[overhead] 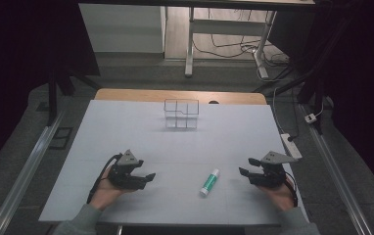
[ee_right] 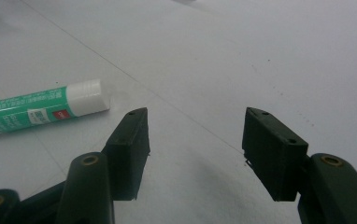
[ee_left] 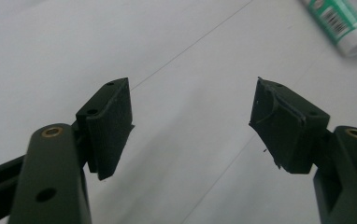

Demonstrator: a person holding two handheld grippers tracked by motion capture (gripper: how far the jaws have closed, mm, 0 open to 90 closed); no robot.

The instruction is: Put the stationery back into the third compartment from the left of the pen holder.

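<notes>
The glue stick (overhead: 209, 182) lies flat on the white table (overhead: 126, 127), near its front edge and between your two grippers. It is a green-and-white tube, lying at a slant with one end toward the front edge and the other angled away to the right. Nothing touches it, and the table around it is bare.

Your right gripper (overhead: 246, 166) sits just to the right of the glue stick, apart from it and pointing left toward it. In the right gripper view its jaws stand apart with only tabletop between them, and the glue stick (ee_right: 46, 111) lies off to the left of the left jaw, white cap (ee_right: 89, 95) nearest, close but not touching.

Your left gripper (overhead: 145, 172) is on the other side, farther from the glue stick, pointing right toward it. In the left gripper view its jaws are also spread wide with nothing between them, and the capped end of the glue stick (ee_left: 342, 21) shows in the upper right corner, well beyond the jaw tips.

Nothing stands between either gripper and the glue stick. The one other thing on the table is a clear compartmented organiser (overhead: 181, 114) near the far edge, well apart from the glue stick and from both of your hands. Beyond the table a desk frame (overhead: 190, 44) and loose cables (overhead: 234, 49) lie on the floor.
</notes>
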